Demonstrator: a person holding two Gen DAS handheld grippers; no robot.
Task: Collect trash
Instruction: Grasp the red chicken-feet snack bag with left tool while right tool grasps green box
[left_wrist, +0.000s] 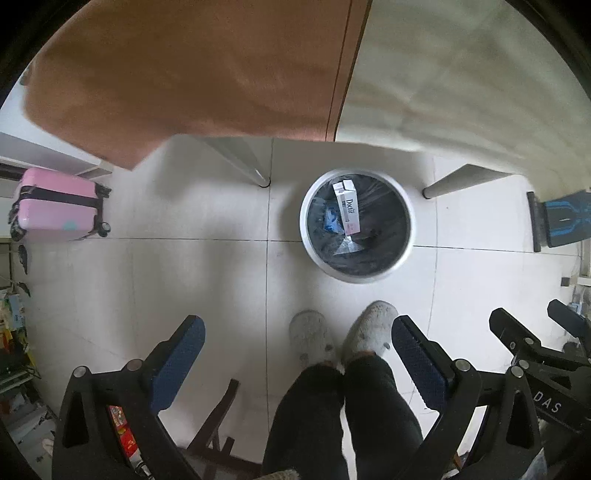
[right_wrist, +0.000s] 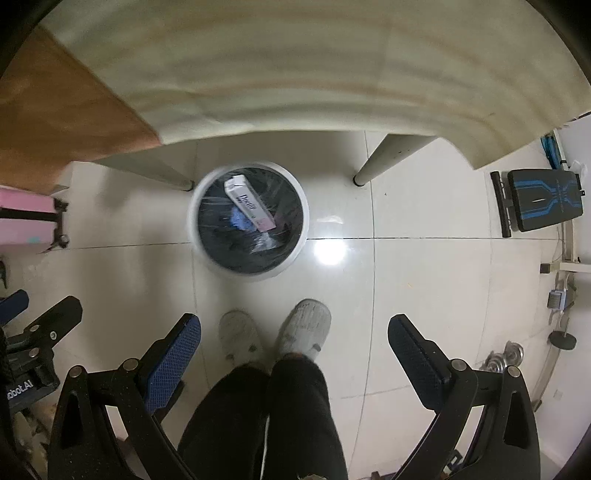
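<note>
1. White cardboard, printed "Doctor": a long box (left_wrist: 347, 206) lies inside the round white bin (left_wrist: 404, 236), on its black liner, beside a blue scrap (left_wrist: 330, 219).
2. Its long axis runs roughly from the table side toward the person's feet; in the right wrist view the box (right_wrist: 251, 208) slants, its opened end toward the table.
3. The bin (right_wrist: 192, 225) stands on the pale tiled floor (left_wrist: 166, 280) between two table legs (left_wrist: 242, 162), partly under the table edge.
4. Both slippers (left_wrist: 340, 336) sit just short of the bin.
5. The left gripper (left_wrist: 297, 345) is spread wide, nothing between its blue pads.
6. The right gripper (right_wrist: 293, 345) is likewise parted and empty.
7. A pink suitcase (left_wrist: 55, 203) stands well to the left; a black-and-blue bench (right_wrist: 543, 199) well to the right.
</note>
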